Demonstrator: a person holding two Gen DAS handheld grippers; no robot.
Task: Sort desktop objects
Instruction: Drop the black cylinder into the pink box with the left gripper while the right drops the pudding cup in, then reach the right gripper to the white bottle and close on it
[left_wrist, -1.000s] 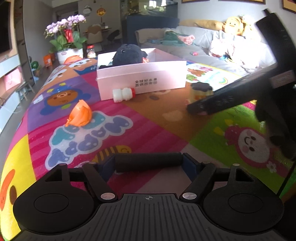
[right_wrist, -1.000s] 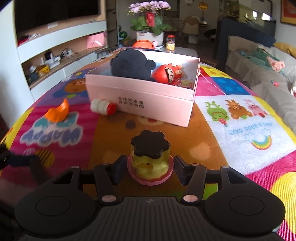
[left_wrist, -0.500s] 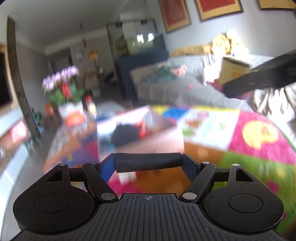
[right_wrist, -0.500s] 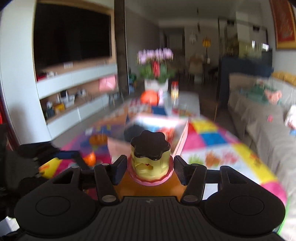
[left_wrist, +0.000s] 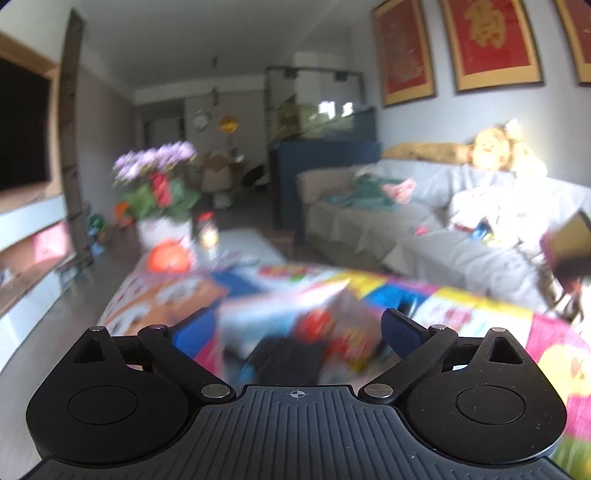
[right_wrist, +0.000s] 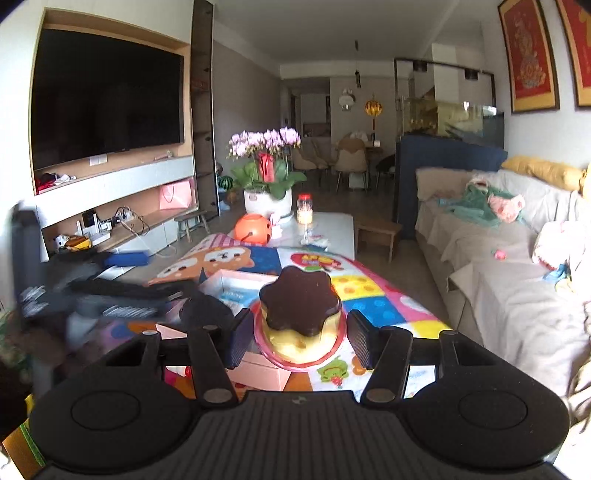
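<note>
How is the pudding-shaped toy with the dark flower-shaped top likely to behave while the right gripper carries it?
The pudding toy looks like light, stiff plastic, so the right gripper probably holds it without squashing. Its glossy surface may be slippery. Its wide pink base suggests it will stand steadily in the pink box, not roll.

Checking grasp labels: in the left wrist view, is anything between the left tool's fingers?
No. The left tool has its jaws opening with nothing between them; only the blurred pink box shows beyond the gap.

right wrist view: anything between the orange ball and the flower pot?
Nothing. In the right wrist view the orange ball sits directly in front of the white flower pot, overlapping its lower left edge. The small jar stands off to the right.
</note>
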